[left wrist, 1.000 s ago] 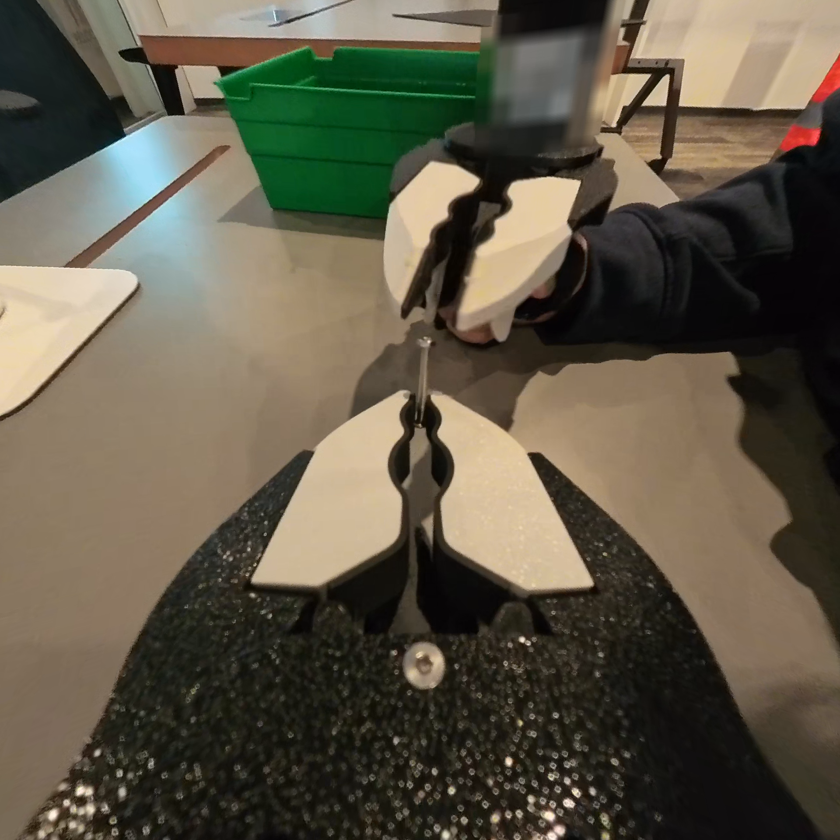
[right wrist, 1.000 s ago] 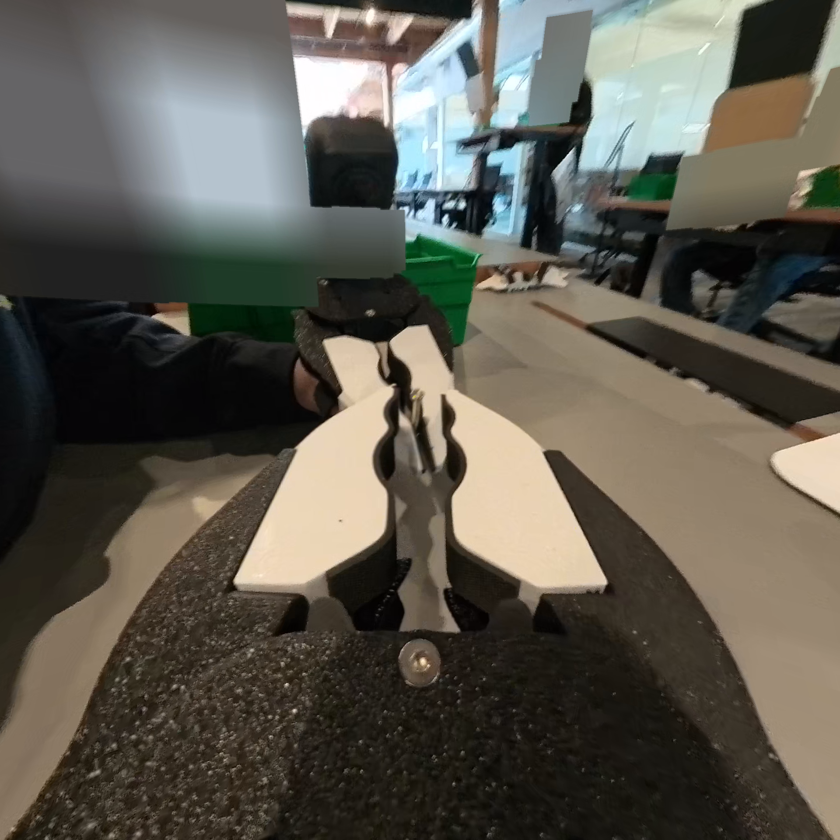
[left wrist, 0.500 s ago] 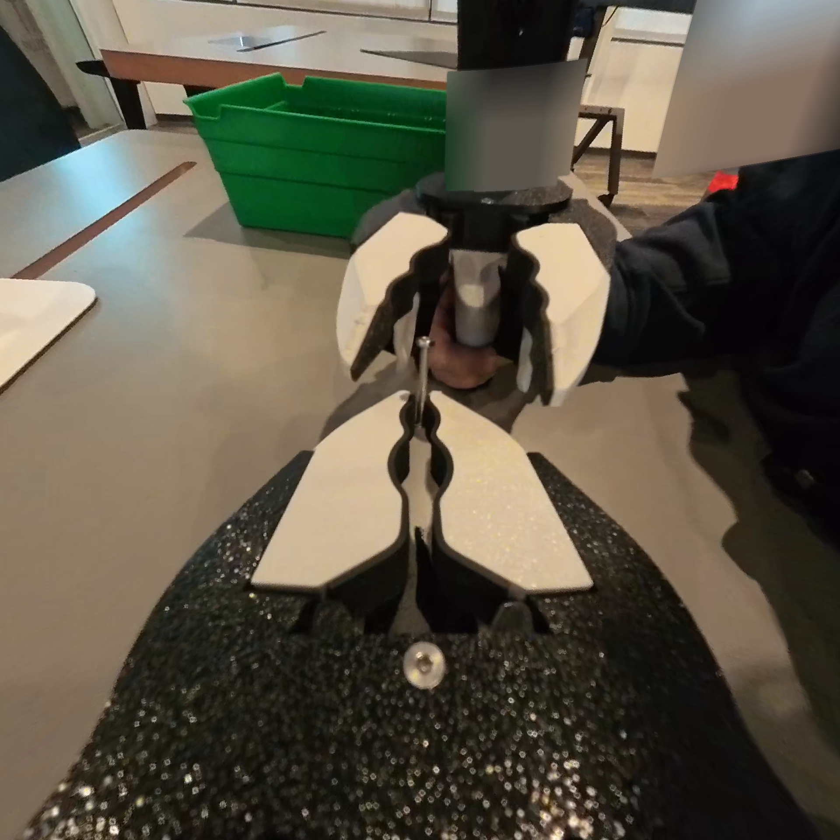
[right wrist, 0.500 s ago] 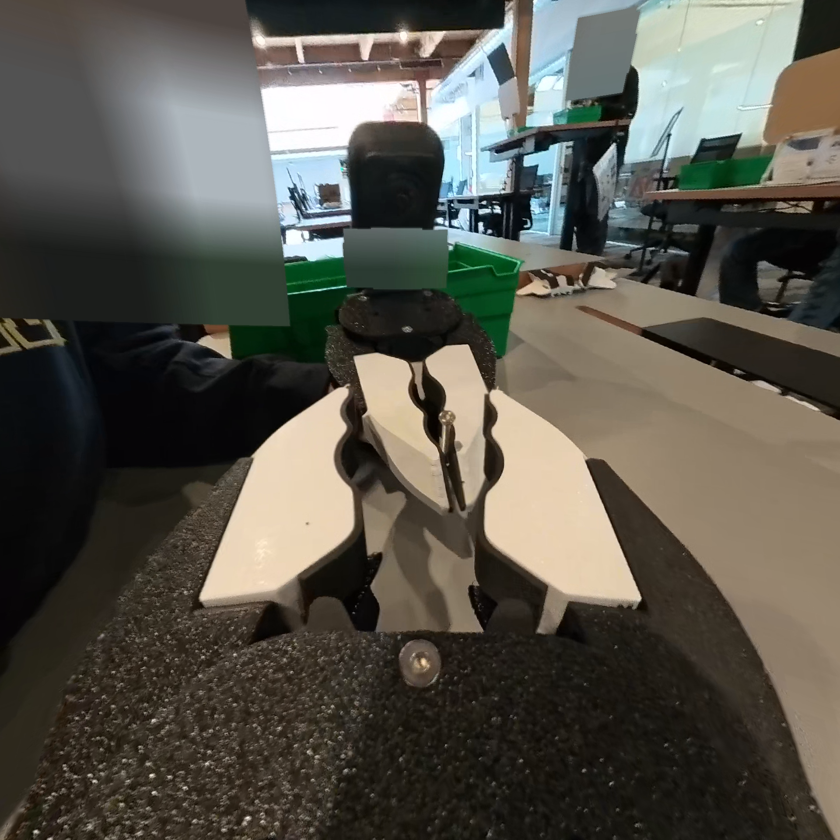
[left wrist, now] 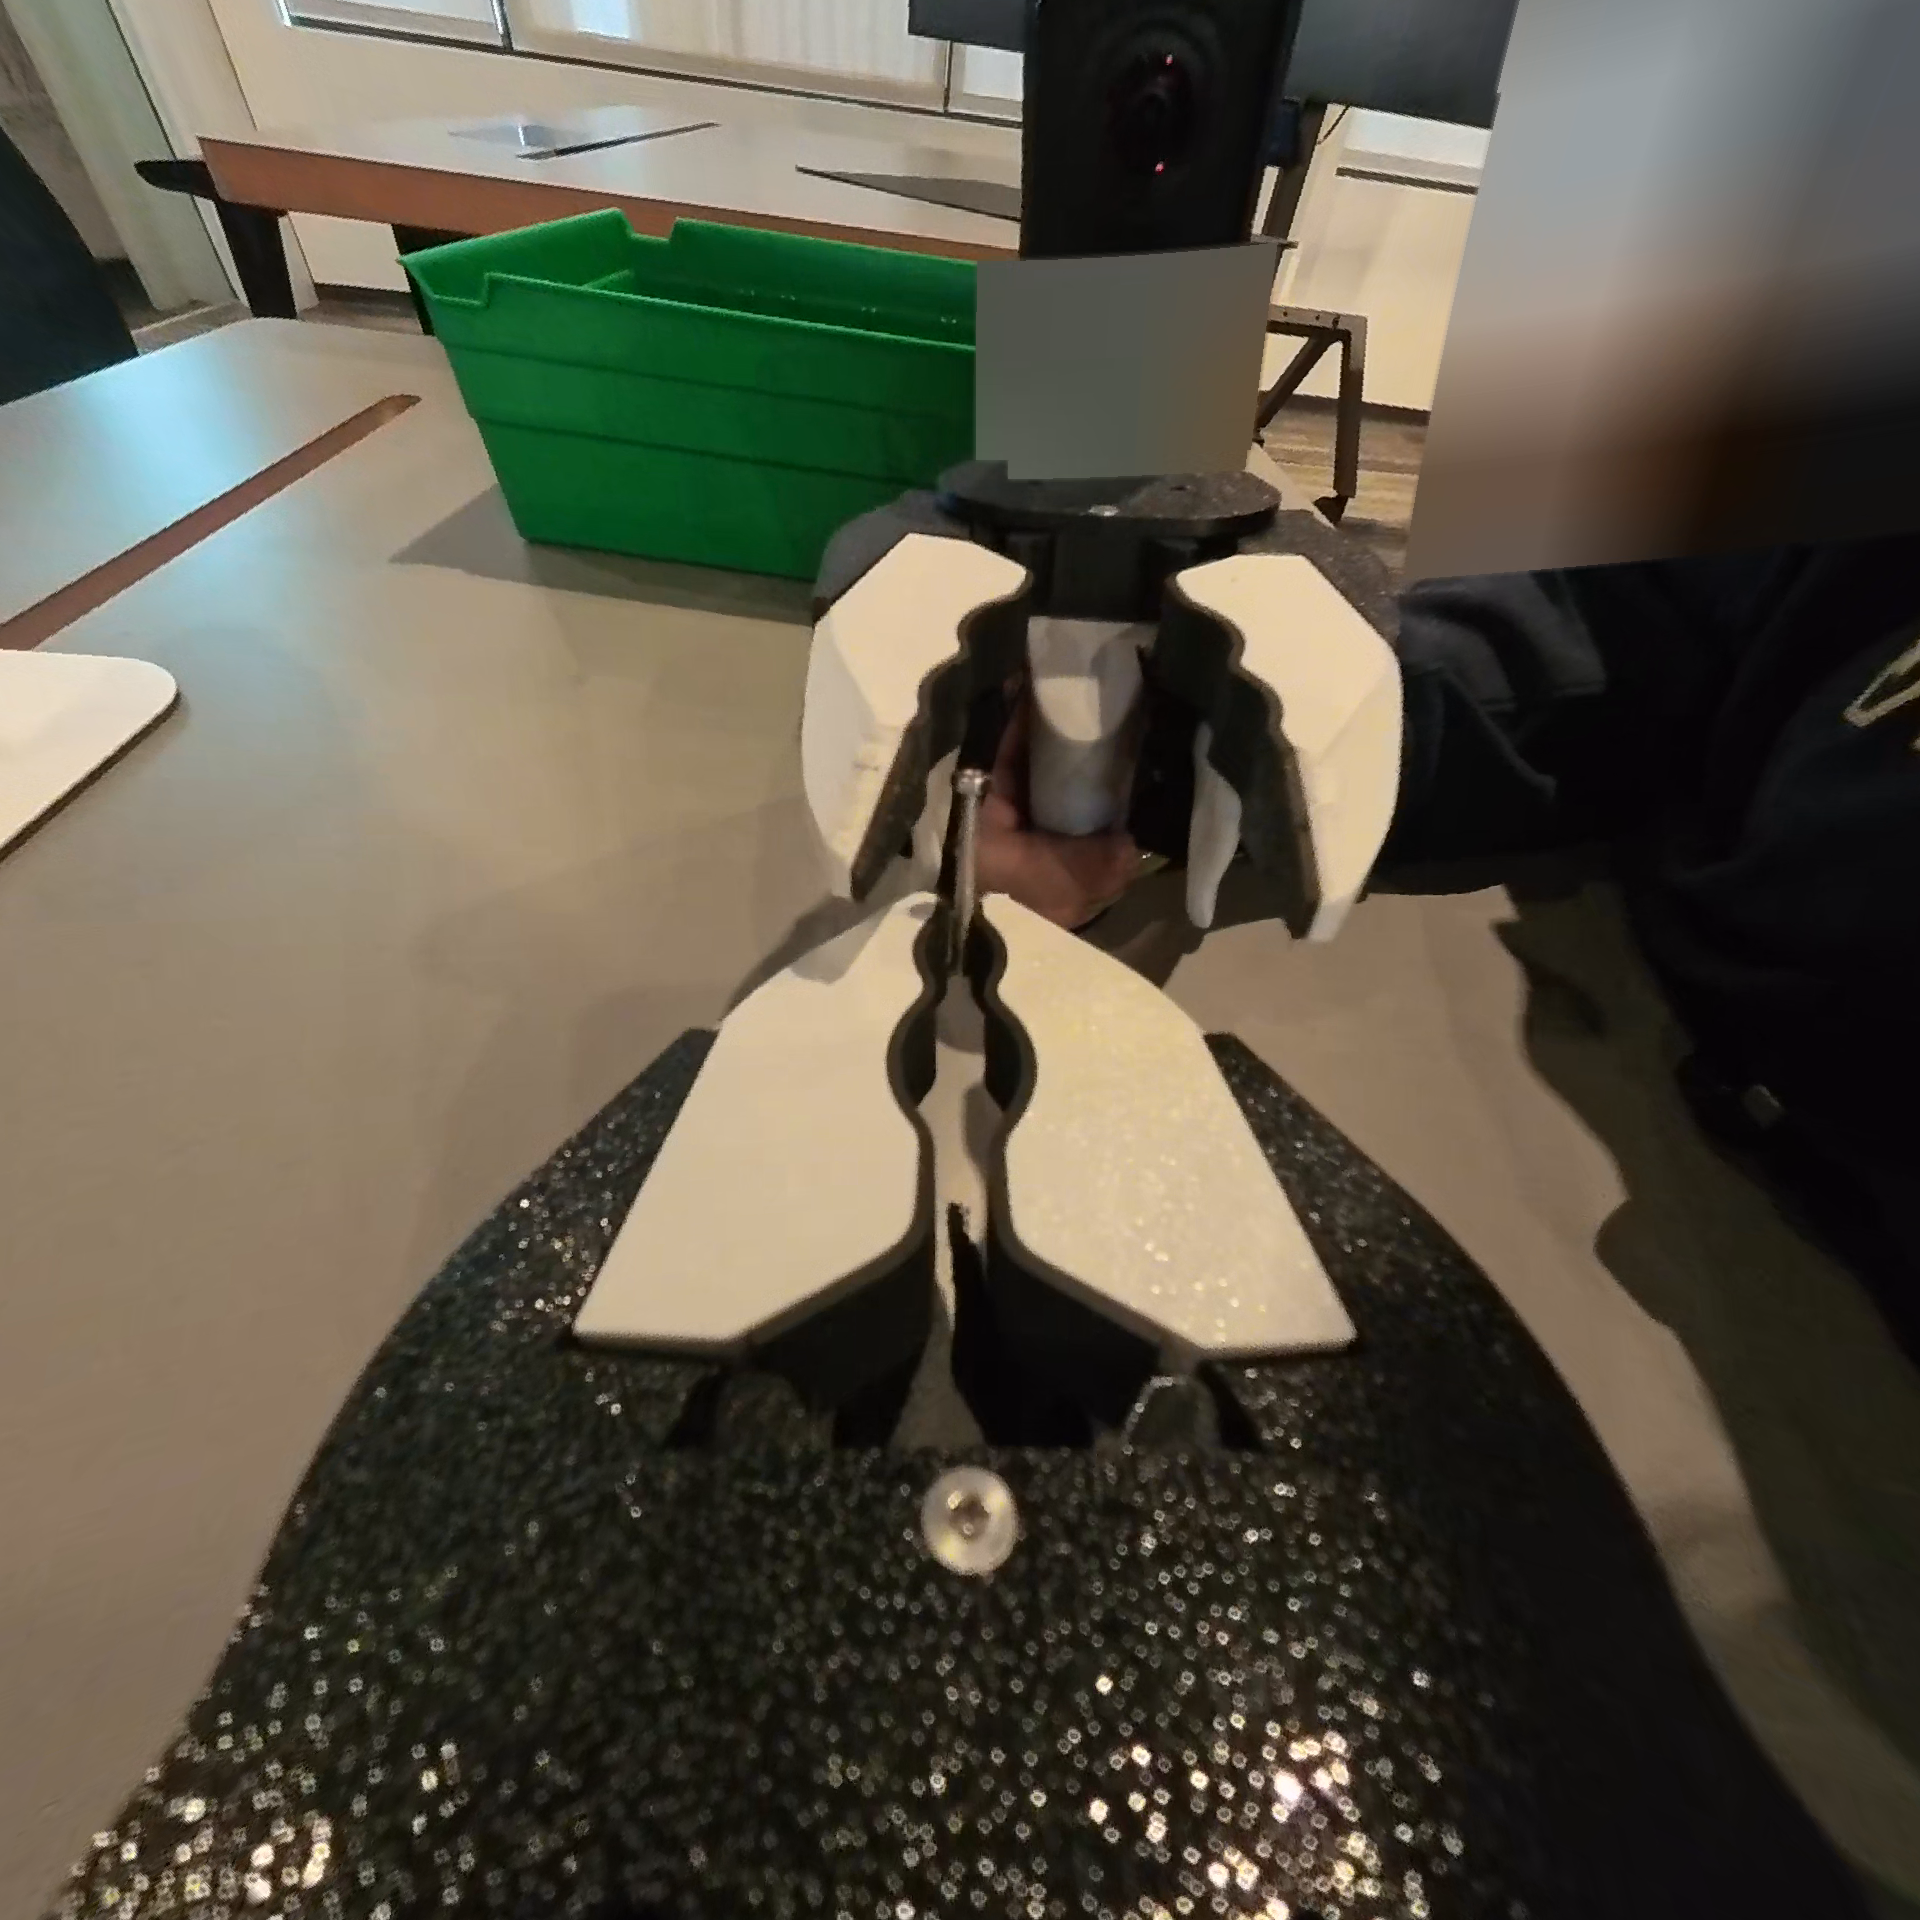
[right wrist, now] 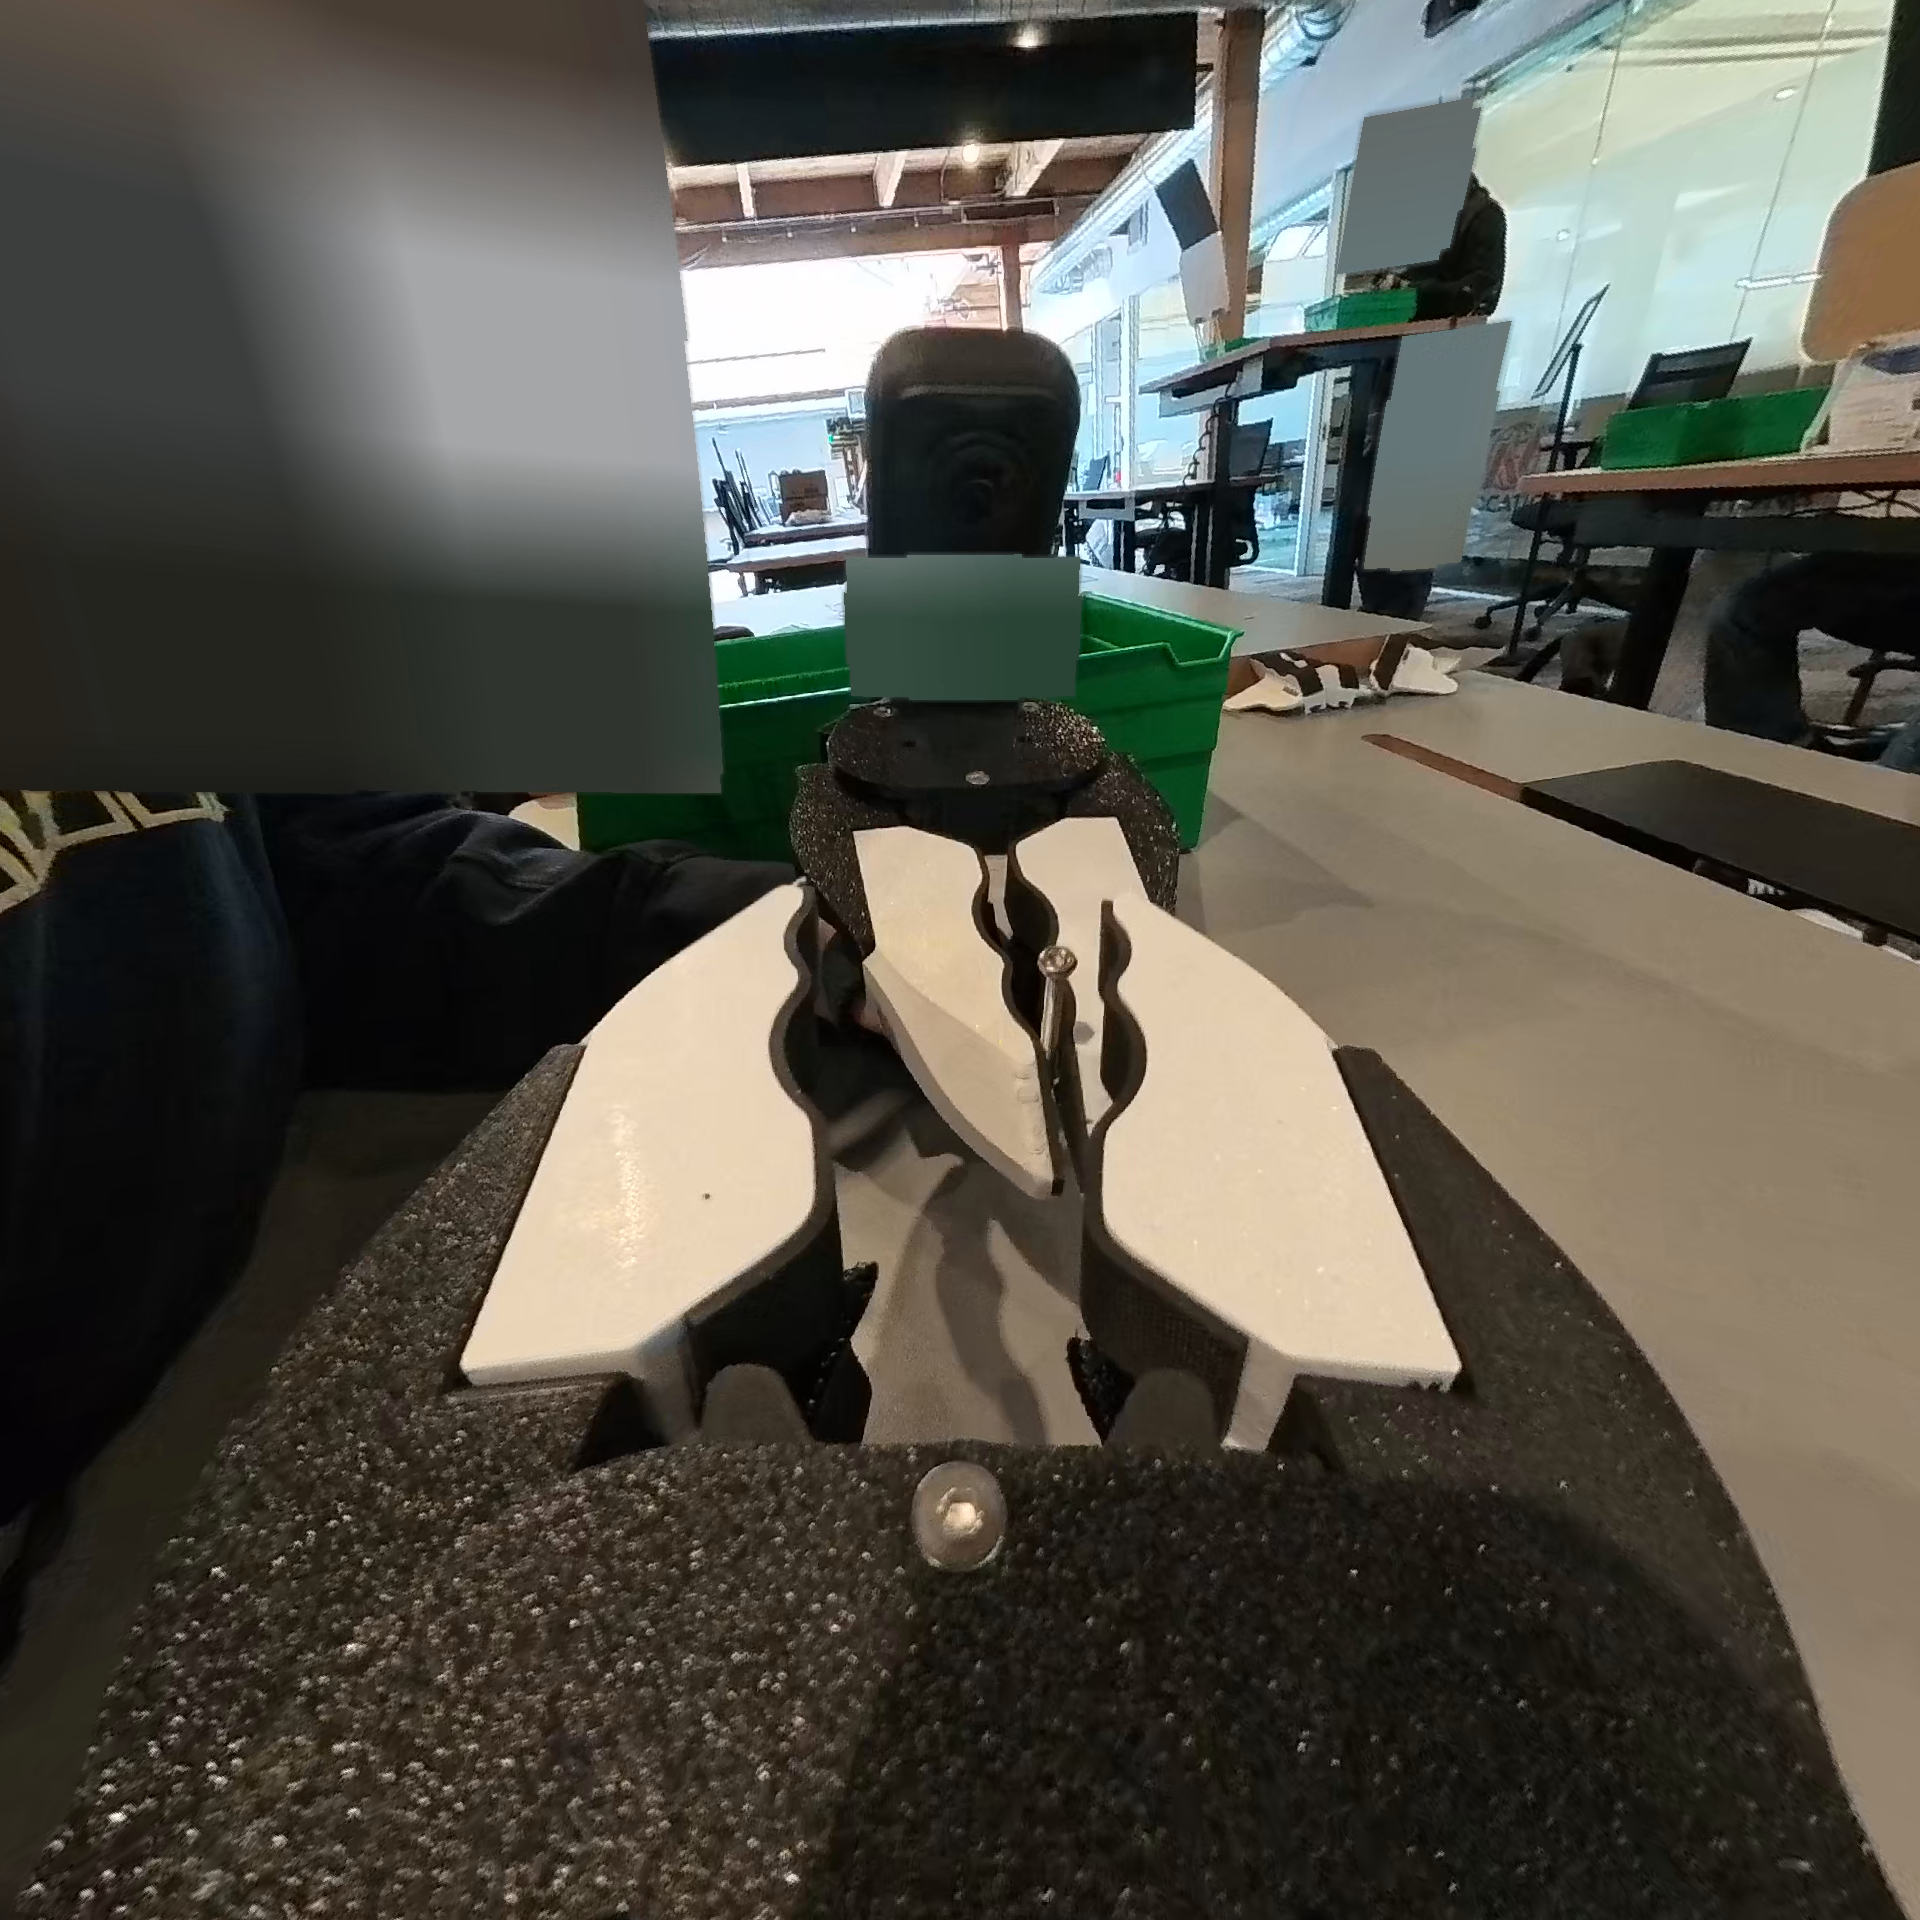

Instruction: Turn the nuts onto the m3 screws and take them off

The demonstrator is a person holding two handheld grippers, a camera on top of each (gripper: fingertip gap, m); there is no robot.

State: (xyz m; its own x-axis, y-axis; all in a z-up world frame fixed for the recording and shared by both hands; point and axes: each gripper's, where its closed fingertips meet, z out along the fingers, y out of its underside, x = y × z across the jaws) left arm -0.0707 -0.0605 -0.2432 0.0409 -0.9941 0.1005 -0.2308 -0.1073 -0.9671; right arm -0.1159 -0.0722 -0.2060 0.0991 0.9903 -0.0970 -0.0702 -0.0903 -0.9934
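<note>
slim silver screw [left wrist: 966, 862] upright, pinched in left jaws.

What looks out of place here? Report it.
Little stands out. The left gripper pinches the screw upright by its lower end, slightly tilted. The right gripper is open around it, not touching. No nut is visible on it.

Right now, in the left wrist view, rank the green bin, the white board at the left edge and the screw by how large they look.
1. Green bin, clearly largest.
2. White board, cut off by the picture's edge, so its full size is unsure.
3. Screw, a thin pin held upright by the left gripper.
</note>
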